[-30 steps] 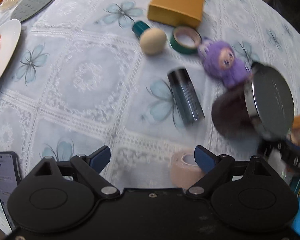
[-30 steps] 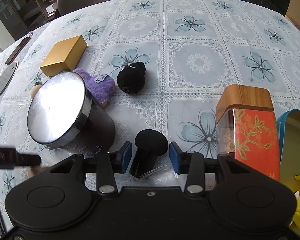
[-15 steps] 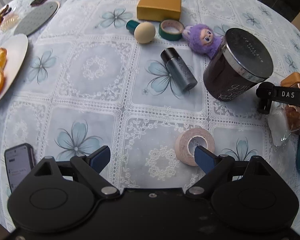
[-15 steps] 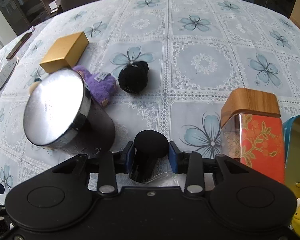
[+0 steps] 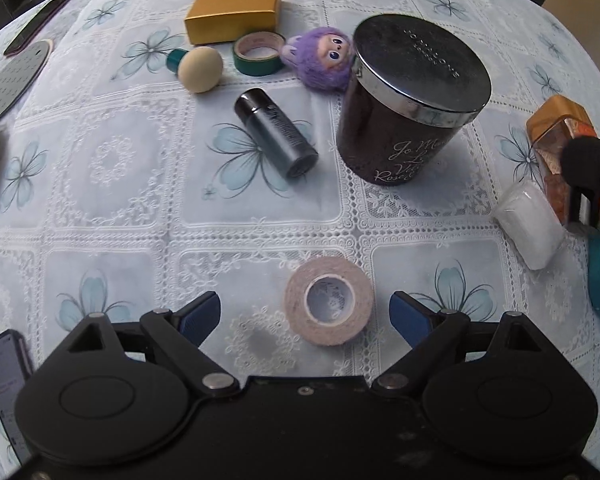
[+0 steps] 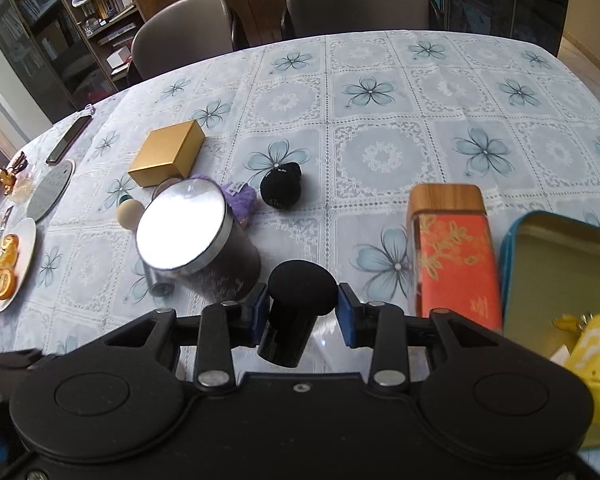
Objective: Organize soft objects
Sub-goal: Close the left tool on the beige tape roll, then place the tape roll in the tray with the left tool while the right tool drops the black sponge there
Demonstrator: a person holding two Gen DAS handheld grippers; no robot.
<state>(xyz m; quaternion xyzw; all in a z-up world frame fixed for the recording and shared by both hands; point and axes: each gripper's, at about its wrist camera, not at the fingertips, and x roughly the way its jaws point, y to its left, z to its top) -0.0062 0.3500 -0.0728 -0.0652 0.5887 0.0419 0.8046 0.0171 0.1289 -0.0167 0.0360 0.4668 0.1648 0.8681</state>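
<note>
- right claw (image 6: 299,314) has come up off the counter (image 6: 380,120) with the black sponge applicator (image 6: 296,304); its pads were further apart a second ago, now clamped on the handle below the round foam head.
- left claw (image 5: 305,312) has slid across the counter and closed in a touch; jaws released wide, nothing gripped. beige tape roll (image 5: 328,300) now lies flat between the fingers, nearer the right one, not touched.
- applicator: matte black foam dome on a glossy black cylinder, tilted in the grip, head pointing away from the camera. in the left wrist view it shows at the far right edge, beside the white wrapped pad (image 5: 530,226).
- risk, my read: the grip is on the smooth handle, not the foam, so it could twist or slip on a fast swing.
- risk: the orange jar with wooden lid (image 6: 452,248) stands just right of the claw, between it and the open teal tin (image 6: 560,264); a low carry to the tin, if that's the target, could clip it.
- risk: dark candle jar (image 6: 198,244) sits close on the left, same clearance issue.
- further out, soft items not yet handled: purple plush (image 5: 320,58) against the candle jar, black pouch (image 6: 281,185) beyond, beige sponge applicator (image 5: 199,69).
- yellow plush cube (image 6: 592,360) is already in the tin.
</note>
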